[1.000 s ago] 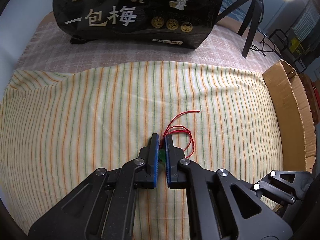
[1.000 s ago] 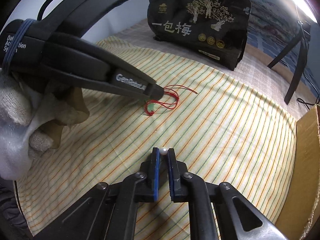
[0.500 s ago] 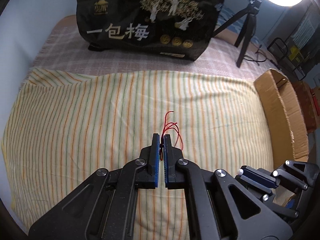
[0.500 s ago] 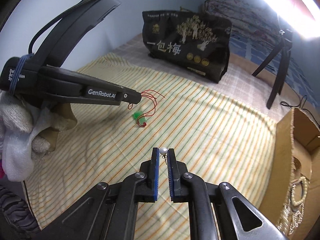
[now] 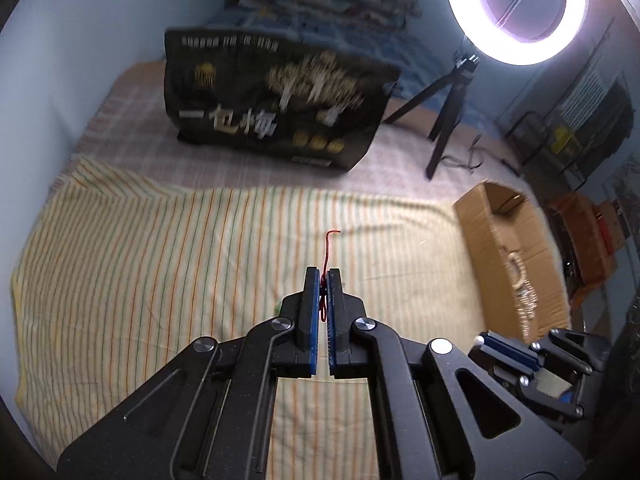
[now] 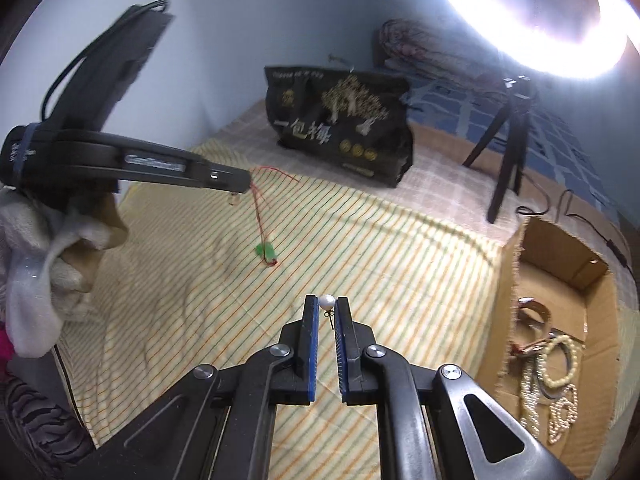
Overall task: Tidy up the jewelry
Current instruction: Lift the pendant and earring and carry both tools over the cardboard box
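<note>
My left gripper [image 5: 323,274] is shut on a red cord necklace [image 5: 327,250] and holds it well above the striped cloth [image 5: 160,264]. In the right wrist view the left gripper [image 6: 244,182] shows at the left, and the cord [image 6: 258,216] hangs from its tips with a green pendant [image 6: 266,251] at the bottom. My right gripper [image 6: 327,305] is shut on a white pearl earring [image 6: 327,302] with its pin pointing down. It also shows in the left wrist view [image 5: 486,338] at the lower right.
An open cardboard box [image 6: 516,264] at the right holds pearl and chain jewelry [image 6: 556,372]; it also shows in the left wrist view [image 5: 496,232]. A black printed bag [image 5: 276,116] stands at the back. A ring light on a tripod [image 5: 448,120] stands at the back right.
Both grippers have risen from the cloth. The left one lifted the red cord, so the pendant now hangs in the air. The box of jewelry has come into view.
</note>
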`<state>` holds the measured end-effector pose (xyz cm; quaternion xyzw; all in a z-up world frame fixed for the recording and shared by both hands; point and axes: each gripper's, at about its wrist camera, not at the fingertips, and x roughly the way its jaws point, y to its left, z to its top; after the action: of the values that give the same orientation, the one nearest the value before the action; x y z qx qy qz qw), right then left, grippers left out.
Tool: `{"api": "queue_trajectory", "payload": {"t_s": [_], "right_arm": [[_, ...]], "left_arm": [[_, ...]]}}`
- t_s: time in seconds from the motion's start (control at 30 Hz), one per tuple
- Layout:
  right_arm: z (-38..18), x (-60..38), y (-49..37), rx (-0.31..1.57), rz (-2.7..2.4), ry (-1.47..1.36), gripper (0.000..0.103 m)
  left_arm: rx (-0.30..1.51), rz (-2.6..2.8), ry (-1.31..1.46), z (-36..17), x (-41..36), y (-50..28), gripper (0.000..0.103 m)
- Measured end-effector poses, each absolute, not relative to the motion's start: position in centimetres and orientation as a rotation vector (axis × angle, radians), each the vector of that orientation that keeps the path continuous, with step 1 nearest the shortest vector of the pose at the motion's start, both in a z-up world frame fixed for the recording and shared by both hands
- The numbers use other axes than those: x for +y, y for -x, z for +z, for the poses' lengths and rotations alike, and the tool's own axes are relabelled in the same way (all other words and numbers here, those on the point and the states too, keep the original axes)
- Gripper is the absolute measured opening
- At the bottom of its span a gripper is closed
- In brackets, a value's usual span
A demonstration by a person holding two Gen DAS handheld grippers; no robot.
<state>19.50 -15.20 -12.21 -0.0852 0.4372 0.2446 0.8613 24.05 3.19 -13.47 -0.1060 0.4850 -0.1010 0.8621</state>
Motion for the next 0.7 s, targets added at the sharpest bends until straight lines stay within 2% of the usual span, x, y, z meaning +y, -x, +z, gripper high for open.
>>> {"api": "queue_trajectory", "payload": {"t_s": [0.4,0.7], "right_arm": [[-8.8,-20.6,-19.0,0.878,0.430,0.111,0.005],[-5.0,-26.5,-19.2,0.830,0.357,0.062,0.005]], "left_arm": [[0.913,-0.267,0.236,-8.2,1.5,-22.1,0.000],[0.846,-0.364,0.209,-3.7,-2.8,-20.6,0.000]]}}
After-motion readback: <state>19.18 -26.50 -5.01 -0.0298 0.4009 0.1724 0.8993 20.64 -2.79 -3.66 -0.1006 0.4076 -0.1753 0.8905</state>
